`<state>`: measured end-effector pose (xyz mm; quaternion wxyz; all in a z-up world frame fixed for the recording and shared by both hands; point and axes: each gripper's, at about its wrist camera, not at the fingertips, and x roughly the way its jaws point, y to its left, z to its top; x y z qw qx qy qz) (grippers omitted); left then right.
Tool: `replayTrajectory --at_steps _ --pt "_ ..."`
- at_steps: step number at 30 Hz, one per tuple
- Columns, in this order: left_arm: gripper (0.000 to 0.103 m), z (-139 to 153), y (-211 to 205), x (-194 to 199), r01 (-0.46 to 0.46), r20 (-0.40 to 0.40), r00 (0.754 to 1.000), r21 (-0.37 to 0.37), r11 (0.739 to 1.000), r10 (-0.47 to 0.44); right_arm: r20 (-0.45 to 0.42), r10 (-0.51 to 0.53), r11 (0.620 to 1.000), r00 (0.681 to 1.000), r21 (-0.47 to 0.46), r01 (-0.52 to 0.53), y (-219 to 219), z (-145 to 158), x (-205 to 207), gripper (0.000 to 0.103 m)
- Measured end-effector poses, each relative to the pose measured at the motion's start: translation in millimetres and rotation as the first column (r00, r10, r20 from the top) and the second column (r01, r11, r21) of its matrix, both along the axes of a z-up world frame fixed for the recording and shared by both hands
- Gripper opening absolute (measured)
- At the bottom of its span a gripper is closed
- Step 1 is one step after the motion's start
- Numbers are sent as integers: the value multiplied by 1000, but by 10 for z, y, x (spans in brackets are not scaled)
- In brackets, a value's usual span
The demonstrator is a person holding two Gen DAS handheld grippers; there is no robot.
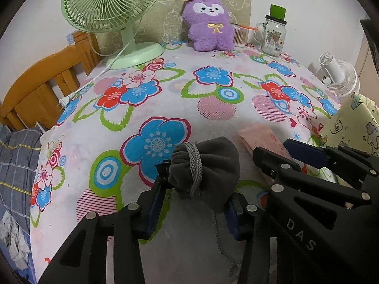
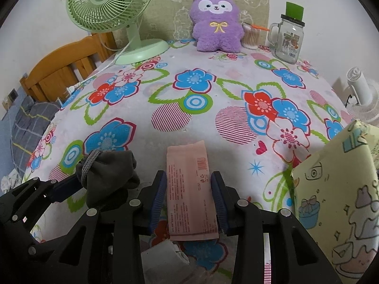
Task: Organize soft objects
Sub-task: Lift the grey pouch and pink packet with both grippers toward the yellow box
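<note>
A grey drawstring pouch (image 1: 218, 163) sits bunched between the pads of my left gripper (image 1: 196, 184), which is shut on it just above the floral tablecloth (image 1: 165, 99). Its cord loops over the top. A flat pink packet (image 2: 187, 189) lies lengthwise between the blue pads of my right gripper (image 2: 187, 177), and both pads press its long edges. In the right wrist view the pouch (image 2: 111, 172) shows at the left beside a left gripper finger (image 2: 64, 185). In the left wrist view the packet (image 1: 260, 137) and right gripper (image 1: 276, 150) are close on the right.
A purple plush (image 2: 216, 21) leans on the back wall panel. A green fan (image 2: 111, 7) stands back left, its cord trailing off the edge. A glass mug jar (image 2: 287, 40) and cotton swabs (image 2: 250, 36) stand back right. A yellow cartoon-print box (image 2: 336, 196) stands near right, a white fan (image 2: 360, 94) beyond.
</note>
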<state>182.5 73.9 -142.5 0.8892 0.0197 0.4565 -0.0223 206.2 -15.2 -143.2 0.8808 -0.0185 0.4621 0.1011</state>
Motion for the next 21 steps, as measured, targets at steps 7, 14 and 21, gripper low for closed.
replayTrajectory --at_steps 7,14,21 --pt "46 86 -51 -92 -3 20 1000 9 1000 3 20 -3 1000 1000 11 3 -56 96 -110 42" --pt "46 215 -105 -223 2 48 999 13 1000 -2 49 -6 1000 999 17 5 -111 227 -238 42" --pt "46 342 -182 -350 8 79 997 24 1000 -10 79 -13 1000 997 27 11 -189 360 -398 42"
